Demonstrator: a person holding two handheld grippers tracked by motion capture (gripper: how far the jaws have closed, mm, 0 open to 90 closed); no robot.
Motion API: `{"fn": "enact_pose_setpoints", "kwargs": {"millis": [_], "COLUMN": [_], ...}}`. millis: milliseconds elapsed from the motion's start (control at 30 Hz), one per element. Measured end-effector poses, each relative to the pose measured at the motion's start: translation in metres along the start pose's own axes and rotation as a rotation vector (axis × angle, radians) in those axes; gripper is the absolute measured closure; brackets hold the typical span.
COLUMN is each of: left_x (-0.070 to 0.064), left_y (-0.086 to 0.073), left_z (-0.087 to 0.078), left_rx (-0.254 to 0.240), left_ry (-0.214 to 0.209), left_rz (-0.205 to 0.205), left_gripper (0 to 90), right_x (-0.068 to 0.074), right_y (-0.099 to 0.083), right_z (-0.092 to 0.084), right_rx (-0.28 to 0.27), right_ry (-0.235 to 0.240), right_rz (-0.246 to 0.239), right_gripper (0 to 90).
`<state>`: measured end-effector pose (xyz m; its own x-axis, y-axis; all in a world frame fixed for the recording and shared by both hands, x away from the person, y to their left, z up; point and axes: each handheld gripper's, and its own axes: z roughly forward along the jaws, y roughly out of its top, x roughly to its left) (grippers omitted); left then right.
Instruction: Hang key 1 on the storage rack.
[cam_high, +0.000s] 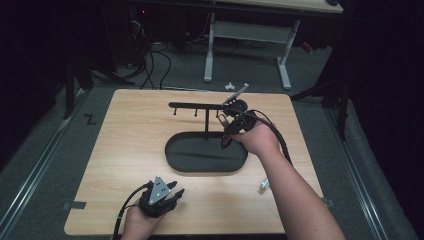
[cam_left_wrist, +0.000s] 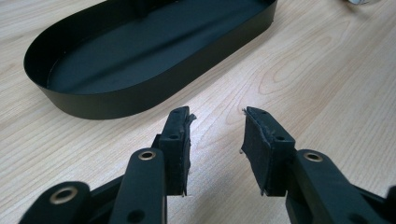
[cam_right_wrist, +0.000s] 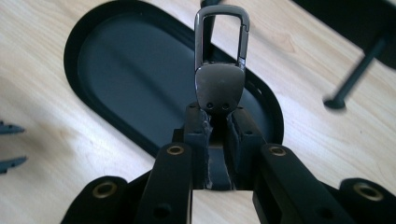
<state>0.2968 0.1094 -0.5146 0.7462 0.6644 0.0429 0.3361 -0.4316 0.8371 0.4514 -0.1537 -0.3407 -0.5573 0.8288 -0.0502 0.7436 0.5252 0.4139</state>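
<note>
Right gripper (cam_right_wrist: 217, 122): my jaws are clamped on the strap end of a key clip (cam_right_wrist: 220, 60), its metal loop sticking out past the tips.
Key clip, place: held above the right end of the black oval tray (cam_high: 175, 155), just beside the hook stand (cam_high: 200, 106).
Left gripper (cam_left_wrist: 217, 140): my jaws stand partly apart with nothing between them, low over the table (cam_high: 125, 130) near the tray's front edge.
</note>
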Motion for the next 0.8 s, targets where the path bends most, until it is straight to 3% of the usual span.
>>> {"fn": "enact_pose_setpoints", "kwargs": {"millis": [233,567,800], "left_x": [0.001,0.001,0.002], "left_y": [-0.001,-0.001,-0.002], "left_z": [0.000,0.001,0.002], "left_rx": [-0.004,0.005,0.005], "left_ry": [-0.003,-0.009,-0.008], "left_rz": [-0.006,0.000,-0.002], "left_gripper": [61.6,61.6,61.5], "right_x": [0.005,-0.001,0.003], "right_y": [0.014,0.022,0.016], "right_z": [0.014,0.030,0.034], "right_rx": [0.009,-0.004,-0.019], "right_ry": [-0.028,-0.067,-0.057], "right_rz": [0.007,0.050,0.050], "right_gripper": [80.5,79.8,70.7]}}
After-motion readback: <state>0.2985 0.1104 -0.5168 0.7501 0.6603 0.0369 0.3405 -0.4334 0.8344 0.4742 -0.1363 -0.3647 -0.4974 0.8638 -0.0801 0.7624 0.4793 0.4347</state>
